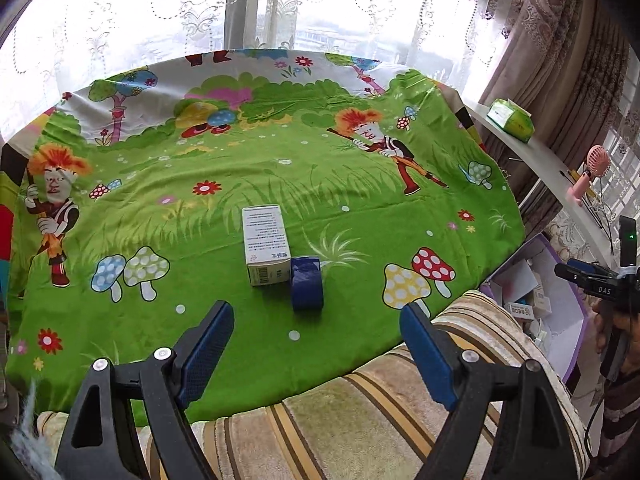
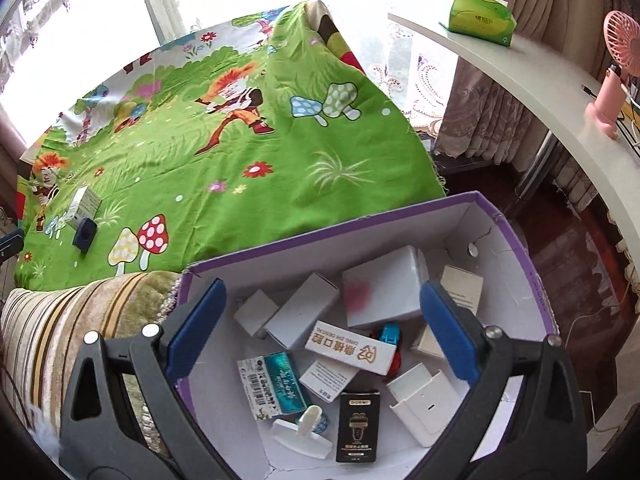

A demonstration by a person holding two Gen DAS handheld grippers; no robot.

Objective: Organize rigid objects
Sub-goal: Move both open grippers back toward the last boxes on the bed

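Left wrist view, nearest first: the left tool (image 1: pixel 316 318) hangs over the striped sofa arm (image 1: pixel 360 412) with its blue pads spread wide and nothing between them. Just past it, on the cartoon-printed green cloth (image 1: pixel 200 320) that covers the surface, two things remain: a white carton (image 1: pixel 266 246) lying flat, and a dark blue box (image 1: pixel 307 282) touching its near right corner. Both sit roughly in line with the tool's gap, the blue one nearer. Beyond them the cloth carries nothing else up to the curtained window.

In the right wrist view, the right tool (image 2: pixel 320 330) is likewise fully parted and holds nothing. It hovers just above the purple-rimmed bin (image 2: pixel 516 248), which stands beside the sofa arm, off the cloth's edge. Inside lies a loose jumble: several white cartons, a teal packet (image 2: pixel 276 384), a black carton (image 2: pixel 358 426), a long white box with gold lettering (image 2: pixel 350 348), and a white plastic holder (image 2: pixel 422 406). Farther off, on a curved white shelf, stand a green tissue pack (image 2: pixel 478 20) and a pink hand fan (image 2: pixel 616 60); these look like room furniture, not part of the job.

By this count the sorting seems nearly finished: most pieces are already in the bin, and only the carton and the blue box are left to collect.
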